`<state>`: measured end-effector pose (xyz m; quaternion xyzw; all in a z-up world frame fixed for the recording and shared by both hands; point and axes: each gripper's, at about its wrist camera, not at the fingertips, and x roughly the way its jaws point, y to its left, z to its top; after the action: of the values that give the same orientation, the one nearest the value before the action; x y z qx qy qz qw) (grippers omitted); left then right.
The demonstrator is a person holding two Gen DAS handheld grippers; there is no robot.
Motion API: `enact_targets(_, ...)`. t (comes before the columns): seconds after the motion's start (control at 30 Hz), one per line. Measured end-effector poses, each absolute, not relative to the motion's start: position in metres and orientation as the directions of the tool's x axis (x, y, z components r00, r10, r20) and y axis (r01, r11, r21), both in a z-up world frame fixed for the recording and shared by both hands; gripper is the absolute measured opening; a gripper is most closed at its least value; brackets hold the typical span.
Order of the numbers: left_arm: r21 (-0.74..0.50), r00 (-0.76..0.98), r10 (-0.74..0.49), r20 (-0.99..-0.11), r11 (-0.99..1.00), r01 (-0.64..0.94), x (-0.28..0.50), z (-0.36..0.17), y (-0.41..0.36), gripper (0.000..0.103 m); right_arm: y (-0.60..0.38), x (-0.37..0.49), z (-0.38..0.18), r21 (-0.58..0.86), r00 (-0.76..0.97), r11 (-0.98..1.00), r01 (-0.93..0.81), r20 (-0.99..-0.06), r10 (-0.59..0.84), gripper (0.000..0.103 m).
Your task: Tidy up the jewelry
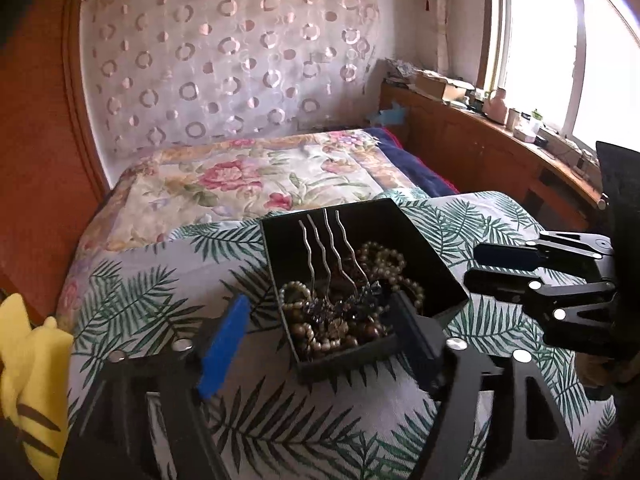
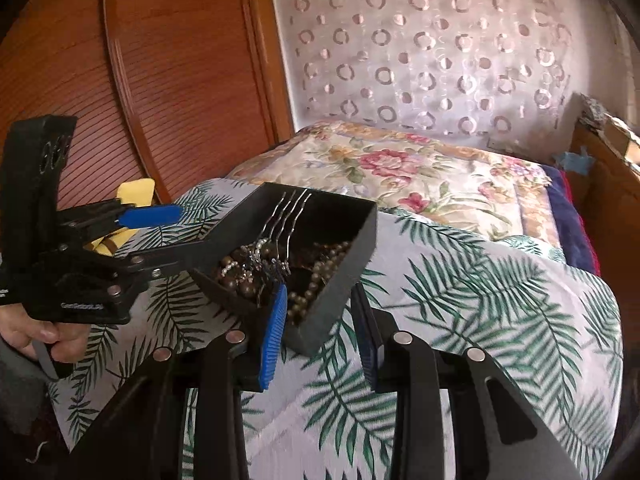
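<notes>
A black open box [image 1: 400, 236] sits on a palm-leaf print cover [image 1: 160, 288]. It holds pearl and brown bead strands [image 1: 380, 264] and a hair comb with wavy silver prongs [image 1: 324, 244]. My left gripper [image 1: 320, 298] is open wide, and the box's near corner lies between its fingers without the pads pressing on it. From the right wrist view the left gripper [image 2: 186, 232] has its lower finger against the box's [image 2: 336, 276] left wall. My right gripper [image 2: 320, 288] stands open at the box's other near corner. In the left wrist view the right gripper [image 1: 472, 266] shows nothing between its fingers.
A floral bedspread [image 1: 248, 176] lies beyond the box, with a patterned curtain behind it. A yellow plush toy [image 1: 28, 380] sits at the left. A wooden ledge [image 1: 500, 132] with clutter runs under the window on the right. A hand [image 2: 36, 340] holds the left gripper's handle.
</notes>
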<state>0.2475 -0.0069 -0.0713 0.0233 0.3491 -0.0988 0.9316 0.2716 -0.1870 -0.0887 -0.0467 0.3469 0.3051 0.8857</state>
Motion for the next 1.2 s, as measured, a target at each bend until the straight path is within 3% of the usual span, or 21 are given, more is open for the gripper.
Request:
enact_targets(0.2,-0.024,0.771,-0.141,-0.621,0.987,0.161,0.212,-0.060,-0.006,0.094,-0.204,0.234,-0.072,0.109,0.652,0.847,-0.520,-0.590,0.476,0.047)
enact_targets(0.27,-0.027,0.781,-0.136,-0.610,0.988,0.151,0.199,-0.056,-0.006,0.095,-0.207,0.223,-0.068,0.102,0.671,0.856,-0.506,-0.577,0.466,0.054)
enact_targets(0.43,-0.039,0.799,-0.118,-0.589,0.992,0.117,0.172,-0.047,-0.005,0.095,-0.215,0.197,-0.052,0.094,0.724,0.880,-0.465,-0.531,0.439,0.086)
enact_targets(0.6,-0.022,0.834,-0.084,-0.545,0.996,0.086,0.138,-0.034,-0.007,0.095,-0.222,0.161,-0.032,0.085,0.788,0.905,-0.417,-0.462,0.406,0.099)
enact_targets(0.9,-0.024,0.864,-0.070,-0.498,0.998,0.066,0.093,-0.017,-0.006,0.095,-0.231,0.114,-0.018,0.057,0.856,0.942,-0.329,-0.404,0.323,0.100)
enact_targets(1.2,0.001,0.872,-0.046,-0.487,0.999,0.053,0.078,-0.012,-0.007,0.095,-0.235,0.106,-0.019,0.076,0.859,0.942,-0.326,-0.393,0.329,0.100)
